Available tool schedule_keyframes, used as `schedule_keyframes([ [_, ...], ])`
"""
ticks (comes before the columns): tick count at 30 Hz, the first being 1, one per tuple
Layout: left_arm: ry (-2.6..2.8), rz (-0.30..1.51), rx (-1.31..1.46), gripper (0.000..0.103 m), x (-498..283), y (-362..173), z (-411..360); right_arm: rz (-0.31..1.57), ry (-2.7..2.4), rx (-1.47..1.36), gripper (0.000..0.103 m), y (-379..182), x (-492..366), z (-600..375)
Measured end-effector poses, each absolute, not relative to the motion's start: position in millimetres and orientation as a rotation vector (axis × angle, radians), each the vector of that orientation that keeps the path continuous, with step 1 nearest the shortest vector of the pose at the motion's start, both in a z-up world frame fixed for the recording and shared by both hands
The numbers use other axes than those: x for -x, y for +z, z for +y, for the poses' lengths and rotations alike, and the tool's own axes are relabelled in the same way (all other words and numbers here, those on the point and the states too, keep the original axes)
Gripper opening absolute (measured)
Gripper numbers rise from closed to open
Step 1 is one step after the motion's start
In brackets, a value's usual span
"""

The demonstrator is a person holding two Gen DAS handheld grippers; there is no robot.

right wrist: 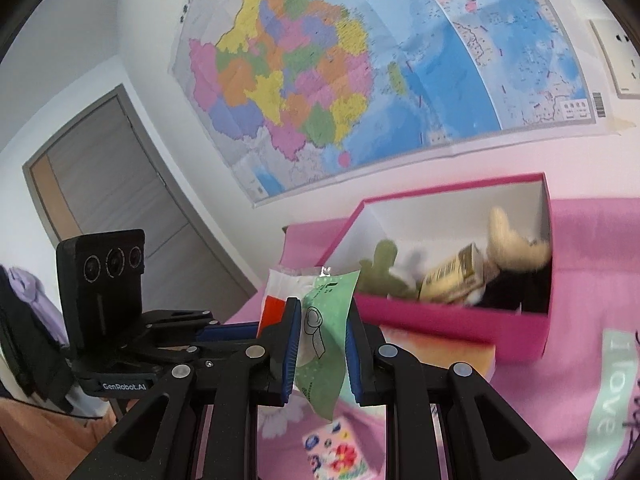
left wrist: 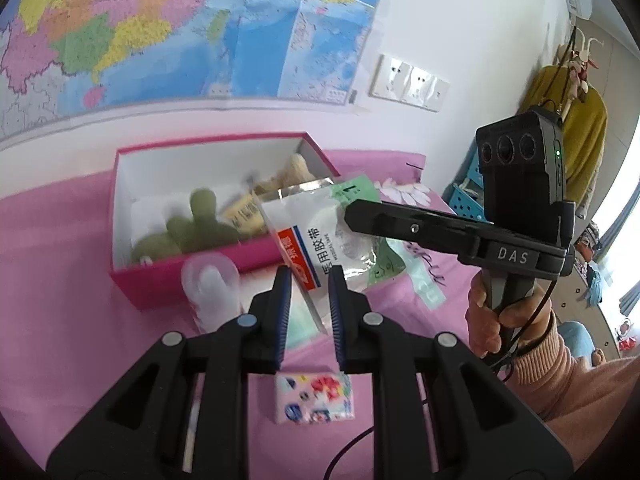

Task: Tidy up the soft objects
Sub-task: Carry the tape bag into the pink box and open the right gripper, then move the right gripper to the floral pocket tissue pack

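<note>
A clear packet of medical tape [left wrist: 320, 236], white and green with a red and blue label, hangs in the air in front of the pink box [left wrist: 180, 280]. My left gripper [left wrist: 309, 280] is shut on its labelled end. My right gripper [left wrist: 351, 216] comes in from the right and is shut on the green end. In the right wrist view the green side of the packet [right wrist: 326, 320] sits between the pads of my right gripper [right wrist: 323, 310], with my left gripper [right wrist: 258, 326] at its left. The open box [right wrist: 440, 322] holds a green plush [right wrist: 380, 268], a cream plush [right wrist: 508, 236] and a yellowish carton [right wrist: 456, 276].
A flowered tissue pack [left wrist: 314, 398] lies on the pink sheet [left wrist: 80, 280] below the grippers. A clear plastic item [left wrist: 210, 280] stands against the box front. A person's hand in a pink sleeve [left wrist: 560, 364] holds the right gripper. A map hangs on the wall behind.
</note>
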State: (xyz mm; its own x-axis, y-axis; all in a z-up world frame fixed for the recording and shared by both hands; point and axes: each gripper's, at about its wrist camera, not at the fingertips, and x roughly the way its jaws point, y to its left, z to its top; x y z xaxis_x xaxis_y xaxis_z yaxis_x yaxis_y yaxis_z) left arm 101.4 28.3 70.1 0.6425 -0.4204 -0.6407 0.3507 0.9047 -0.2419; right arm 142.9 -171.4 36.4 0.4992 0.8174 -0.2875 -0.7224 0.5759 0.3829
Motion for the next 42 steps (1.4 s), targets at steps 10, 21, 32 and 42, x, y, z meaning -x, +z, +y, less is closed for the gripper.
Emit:
schedule_keyframes([
  [10, -0.376, 0.778, 0.07, 0.019, -154, 77, 41, 0.478, 0.928, -0.246, 0.02, 58, -198, -156],
  [21, -0.328, 0.834, 0.067, 0.019, -198, 65, 49, 0.521, 0.896, -0.292, 0.02, 55, -251, -140],
  [32, -0.262, 0.928, 0.053, 0.019, -244, 45, 49, 0.589, 0.789, -0.32, 0.025, 43, -300, -125],
  [42, -0.198, 0.921, 0.129, 0.019, -248, 40, 66, 0.618, 0.613, -0.27, 0.063, 34, -311, -129],
])
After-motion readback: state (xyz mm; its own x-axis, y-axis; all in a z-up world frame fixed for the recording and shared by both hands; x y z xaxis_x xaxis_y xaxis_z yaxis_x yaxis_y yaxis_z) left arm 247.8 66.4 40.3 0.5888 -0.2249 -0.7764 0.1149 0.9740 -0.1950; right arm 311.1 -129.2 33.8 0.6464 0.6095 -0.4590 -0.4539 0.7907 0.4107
